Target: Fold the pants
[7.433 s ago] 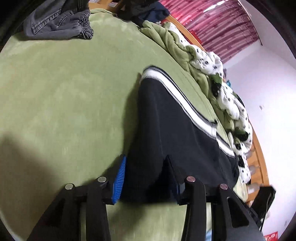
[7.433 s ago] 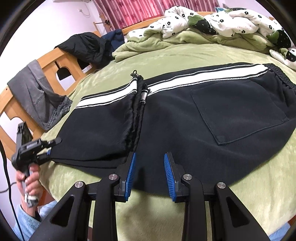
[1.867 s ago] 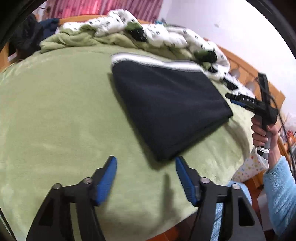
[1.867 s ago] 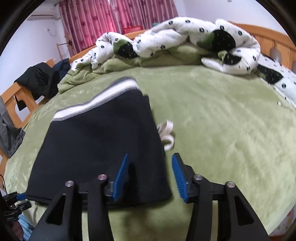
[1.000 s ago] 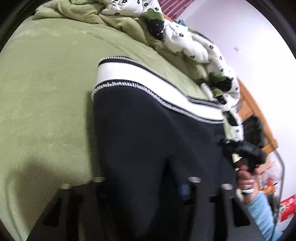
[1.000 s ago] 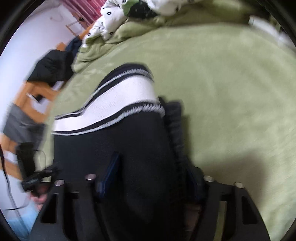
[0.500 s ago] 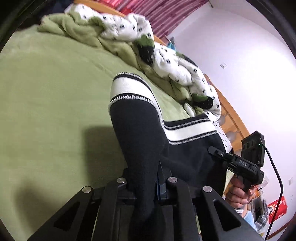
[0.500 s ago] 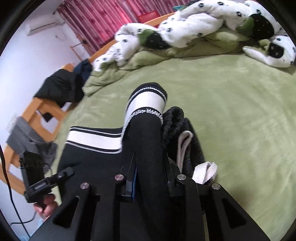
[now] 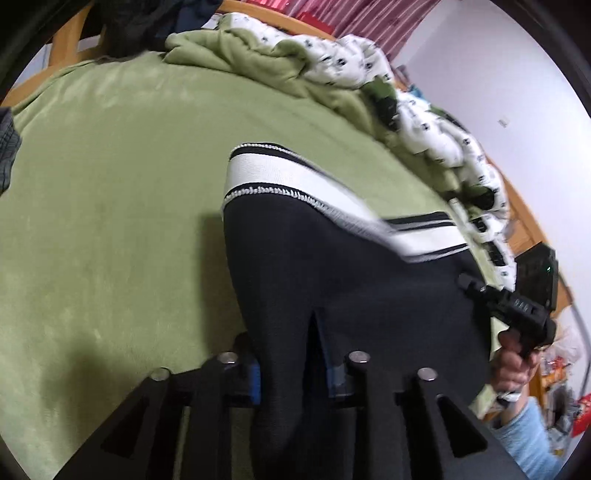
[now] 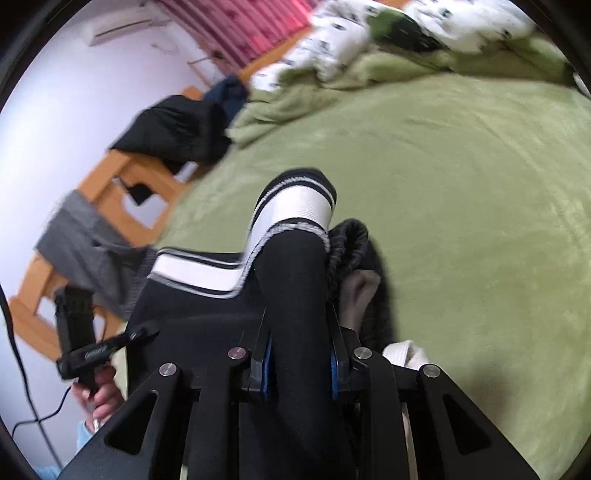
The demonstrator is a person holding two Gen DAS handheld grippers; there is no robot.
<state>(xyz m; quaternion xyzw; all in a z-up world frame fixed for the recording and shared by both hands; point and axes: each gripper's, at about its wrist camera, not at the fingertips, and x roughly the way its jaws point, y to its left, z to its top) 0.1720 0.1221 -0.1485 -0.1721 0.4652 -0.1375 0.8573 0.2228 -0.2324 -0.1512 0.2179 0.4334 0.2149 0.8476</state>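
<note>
The black pants [image 9: 332, 280] with a white side stripe [image 9: 288, 181] are folded and held up off the green bed cover [image 9: 110, 184]. My left gripper [image 9: 293, 373] is shut on one end of the folded pants. My right gripper [image 10: 299, 365] is shut on the other end of the pants [image 10: 295, 280], whose stripe [image 10: 295, 210] curls over the top. The elastic waistband [image 10: 347, 240] and a white drawstring [image 10: 402, 350] hang beside the right fingers. Each gripper shows in the other's view: the right one [image 9: 517, 306], the left one [image 10: 96, 350].
A rumpled green and white spotted duvet [image 9: 332, 62] lies along the far side of the bed. Dark clothes [image 10: 177, 129] and grey jeans [image 10: 81, 236] hang on the wooden bed frame [image 10: 122, 206]. Red curtains [image 10: 251, 26] hang behind.
Both grippers closed on the folded pants about a second ago and have lifted them off the cover. Since half a second ago both views have swung a little with the pants still held.
</note>
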